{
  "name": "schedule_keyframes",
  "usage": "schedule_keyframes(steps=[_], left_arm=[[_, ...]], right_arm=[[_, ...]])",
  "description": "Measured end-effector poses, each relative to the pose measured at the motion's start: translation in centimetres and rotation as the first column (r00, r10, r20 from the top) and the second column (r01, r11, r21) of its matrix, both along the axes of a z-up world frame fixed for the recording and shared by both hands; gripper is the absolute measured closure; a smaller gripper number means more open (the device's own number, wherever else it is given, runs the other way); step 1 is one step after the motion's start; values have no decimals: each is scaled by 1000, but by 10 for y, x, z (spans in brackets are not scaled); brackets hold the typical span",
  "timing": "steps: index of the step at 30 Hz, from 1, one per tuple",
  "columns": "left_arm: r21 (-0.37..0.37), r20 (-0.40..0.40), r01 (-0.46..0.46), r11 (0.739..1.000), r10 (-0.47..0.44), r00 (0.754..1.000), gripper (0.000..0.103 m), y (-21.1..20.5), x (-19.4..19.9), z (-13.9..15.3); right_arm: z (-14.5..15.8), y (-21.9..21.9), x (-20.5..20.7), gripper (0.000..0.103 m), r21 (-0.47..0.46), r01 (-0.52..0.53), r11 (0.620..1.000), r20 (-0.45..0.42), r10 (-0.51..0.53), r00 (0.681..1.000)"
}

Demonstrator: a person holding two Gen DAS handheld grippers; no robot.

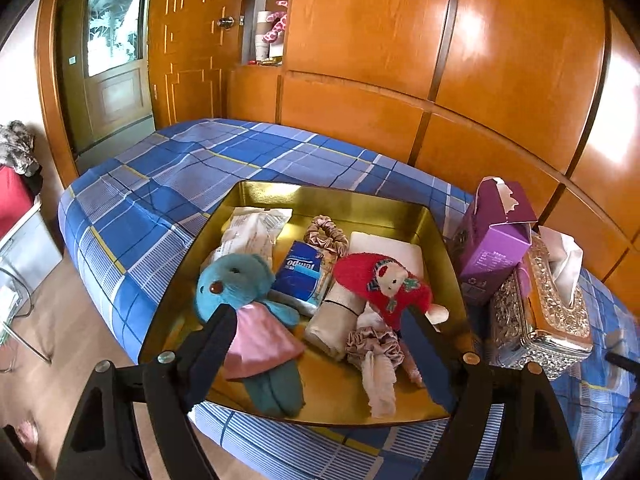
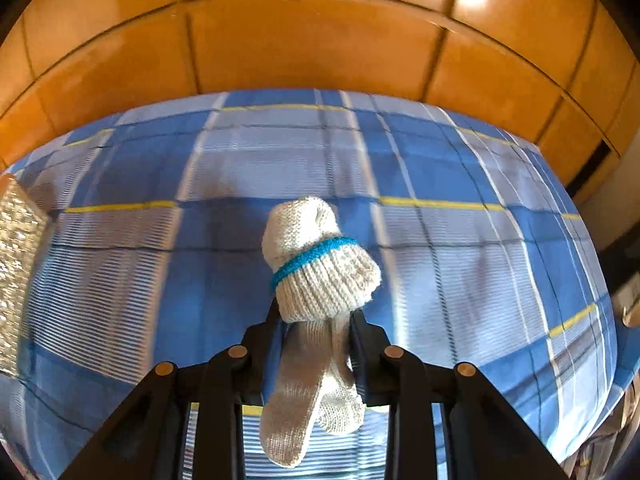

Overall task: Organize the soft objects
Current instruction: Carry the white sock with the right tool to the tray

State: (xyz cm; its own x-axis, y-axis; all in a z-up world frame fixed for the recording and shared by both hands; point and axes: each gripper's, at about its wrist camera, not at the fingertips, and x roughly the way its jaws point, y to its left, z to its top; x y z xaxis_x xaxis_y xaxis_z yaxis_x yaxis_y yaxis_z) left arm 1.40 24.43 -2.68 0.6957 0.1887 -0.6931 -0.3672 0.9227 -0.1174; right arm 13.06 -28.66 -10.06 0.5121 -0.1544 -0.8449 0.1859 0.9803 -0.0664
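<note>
Two views split the scene: the left wrist view alone shows the shallow gold metal tray (image 1: 360, 196) on the blue plaid bed (image 1: 168, 184), crowded with a teal plush bear in a pink dress (image 1: 244, 300), a red plush slipper (image 1: 384, 284) and satin scrunchies, its near rim partly hidden behind the left tongs (image 1: 320, 320), which hang spread wide and empty above it. The right wrist view alone shows the right tongs (image 2: 316, 320) clamped on a grey knitted glove with a blue band (image 2: 320, 276), lifted over open plaid bedding. A purple carton (image 1: 492, 236) and an ornate tissue box (image 1: 548, 316) crowd the tray's right edge, while the bed beyond its far rim lies free.
</note>
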Motion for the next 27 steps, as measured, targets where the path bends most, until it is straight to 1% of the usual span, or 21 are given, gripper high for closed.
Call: schedule_keyframes(steps=[4, 7, 9, 11, 12, 13, 14, 15, 16, 17, 20, 22, 23, 24, 25, 27], left_arm=[[1, -1, 2, 1000, -2, 1000, 15, 0, 0, -1], [2, -2, 3, 1000, -3, 1000, 14, 0, 0, -1], [4, -4, 8, 1000, -8, 1000, 12, -1, 1, -1], [1, -5, 7, 1000, -7, 1000, 11, 0, 1, -2], [-1, -3, 6, 1000, -6, 1000, 10, 0, 0, -2], [0, -4, 5, 1000, -5, 1000, 10, 1, 1, -2], [1, -5, 5, 1000, -5, 1000, 9, 2, 1, -2], [-1, -6, 4, 1000, -4, 1000, 8, 3, 1, -3], [-4, -6, 3, 1000, -3, 1000, 7, 4, 0, -3], [-4, -7, 2, 1000, -2, 1000, 6, 5, 0, -4], [0, -11, -4, 1000, 4, 1000, 5, 11, -2, -5], [1, -11, -10, 1000, 10, 1000, 4, 15, -3, -5], [-1, -12, -13, 1000, 13, 1000, 4, 17, -4, -6], [-4, -12, -20, 1000, 20, 1000, 4, 22, -6, -6], [-7, -12, -26, 1000, 26, 1000, 4, 25, -7, -5], [-14, -12, -47, 999, 47, 999, 4, 37, -11, -3]], right_arm=[[18, 24, 8, 74, 11, -53, 999, 36, 53, 998], [38, 45, 12, 74, 36, -97, 995, 74, 94, 993], [61, 65, 16, 74, 49, -147, 988, 113, 140, 984], [80, 85, 16, 74, 57, -199, 978, 149, 189, 971], [96, 103, 16, 74, 61, -247, 967, 178, 233, 956], [105, 114, 15, 74, 63, -273, 960, 191, 257, 947], [117, 130, 15, 74, 67, -316, 946, 210, 296, 932], [131, 153, 13, 74, 72, -376, 924, 232, 351, 907], [138, 166, 12, 74, 72, -407, 911, 241, 380, 893], [147, 184, 10, 74, 73, -452, 889, 253, 421, 871], [163, 238, 2, 74, 101, -581, 807, 272, 540, 797], [165, 278, -4, 74, 126, -662, 739, 263, 618, 740], [165, 294, -7, 74, 136, -688, 713, 255, 645, 720], [161, 317, -11, 74, 158, -722, 673, 246, 682, 689], [159, 328, -16, 74, 175, -738, 651, 241, 699, 673], [146, 360, -20, 74, 226, -771, 596, 216, 741, 636]])
